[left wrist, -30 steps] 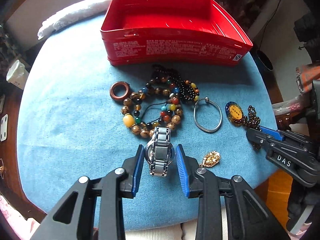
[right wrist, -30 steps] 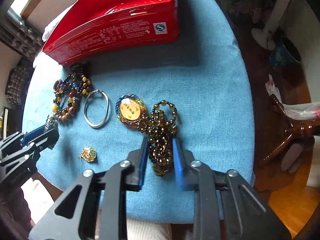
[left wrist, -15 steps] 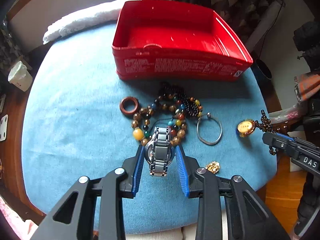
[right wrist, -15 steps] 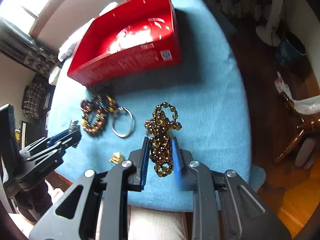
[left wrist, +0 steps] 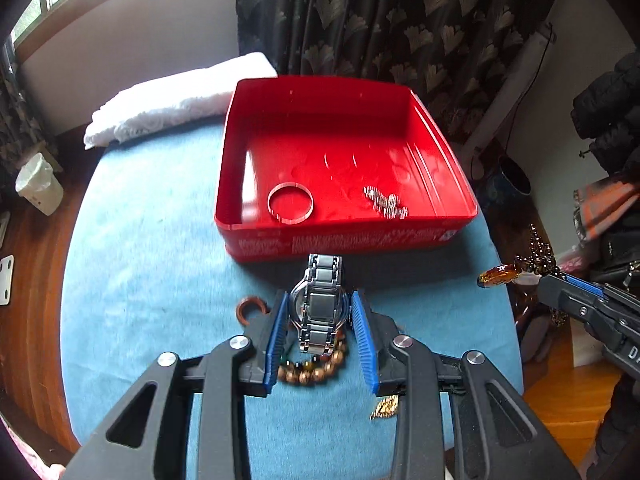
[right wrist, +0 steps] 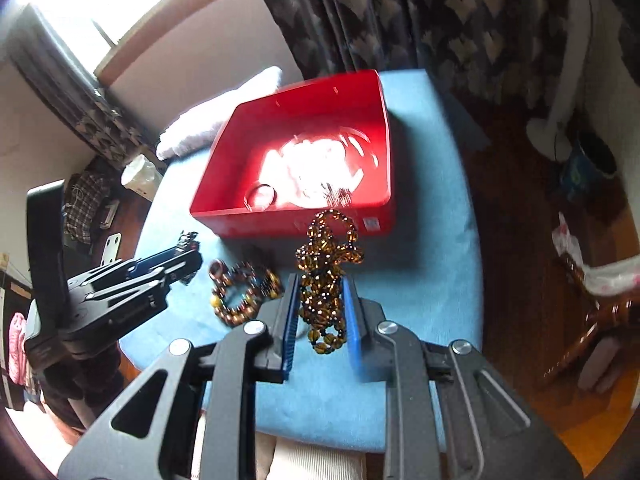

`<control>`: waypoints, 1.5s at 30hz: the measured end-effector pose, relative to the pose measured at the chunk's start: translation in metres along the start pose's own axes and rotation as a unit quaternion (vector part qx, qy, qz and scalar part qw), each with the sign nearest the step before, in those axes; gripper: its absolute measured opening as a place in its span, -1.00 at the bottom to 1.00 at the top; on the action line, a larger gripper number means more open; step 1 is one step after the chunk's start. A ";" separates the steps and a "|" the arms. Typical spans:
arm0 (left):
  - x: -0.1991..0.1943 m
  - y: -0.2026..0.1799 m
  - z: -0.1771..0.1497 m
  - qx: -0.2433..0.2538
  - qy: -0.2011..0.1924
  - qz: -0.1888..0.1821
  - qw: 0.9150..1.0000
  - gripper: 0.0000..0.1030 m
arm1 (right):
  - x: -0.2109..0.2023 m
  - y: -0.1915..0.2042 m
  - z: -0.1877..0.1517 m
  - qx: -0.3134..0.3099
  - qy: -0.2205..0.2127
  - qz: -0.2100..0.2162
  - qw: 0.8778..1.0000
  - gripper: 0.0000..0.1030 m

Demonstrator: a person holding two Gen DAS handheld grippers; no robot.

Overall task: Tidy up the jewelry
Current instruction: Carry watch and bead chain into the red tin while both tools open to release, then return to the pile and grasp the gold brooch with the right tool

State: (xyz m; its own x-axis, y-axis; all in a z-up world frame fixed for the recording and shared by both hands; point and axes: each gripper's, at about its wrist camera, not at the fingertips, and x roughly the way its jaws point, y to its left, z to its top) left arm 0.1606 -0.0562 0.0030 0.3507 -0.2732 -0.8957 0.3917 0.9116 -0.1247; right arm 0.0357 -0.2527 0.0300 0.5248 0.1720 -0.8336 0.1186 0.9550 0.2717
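My left gripper (left wrist: 320,312) is shut on a silver metal watch (left wrist: 320,304) and holds it above the blue cloth, just in front of the red tin box (left wrist: 436,236). My right gripper (right wrist: 320,300) is shut on an amber bead necklace (right wrist: 326,268) and holds it up near the box's front wall (right wrist: 280,224). Its amber pendant (left wrist: 498,275) hangs at the right in the left wrist view. Inside the box lie a clear bangle (left wrist: 290,203) and a small silver chain (left wrist: 386,202). The left gripper also shows in the right wrist view (right wrist: 188,256).
On the blue cloth (left wrist: 140,260) lie a brown ring (left wrist: 250,306), multicoloured bead bracelets (right wrist: 244,296) and a gold charm (left wrist: 386,406). A white towel (left wrist: 176,96) lies behind the box. The round table edge drops to a wood floor, with a fan base (right wrist: 550,136) at the right.
Both grippers have lifted their loads off the cloth and moved toward the red box. The box's inside with the bangle and chain has come into view.
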 end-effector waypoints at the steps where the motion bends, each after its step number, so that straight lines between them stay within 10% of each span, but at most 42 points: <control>1: -0.001 -0.001 0.005 0.000 -0.004 0.001 1.000 -0.37 | -0.001 0.002 0.004 -0.004 -0.004 -0.001 1.000 -0.62; 21: 0.073 -0.003 0.106 -0.018 -0.022 0.024 0.999 -0.37 | 0.078 0.000 0.102 -0.032 -0.011 -0.037 0.999 -0.63; 34: 0.132 0.003 0.110 -0.015 0.029 0.040 0.999 -0.37 | 0.137 -0.007 0.103 -0.036 0.046 -0.056 0.997 -0.57; 45: 0.091 0.014 0.103 -0.021 -0.015 0.042 0.999 -0.22 | 0.105 -0.008 0.097 -0.036 0.004 -0.053 0.998 -0.49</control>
State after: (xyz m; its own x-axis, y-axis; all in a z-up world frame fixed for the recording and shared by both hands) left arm 0.2861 -0.1001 -0.0363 0.4061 -0.2046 -0.8906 0.3241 0.9435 -0.0690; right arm 0.1717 -0.2653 -0.0133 0.5054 0.0710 -0.8599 0.1125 0.9827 0.1473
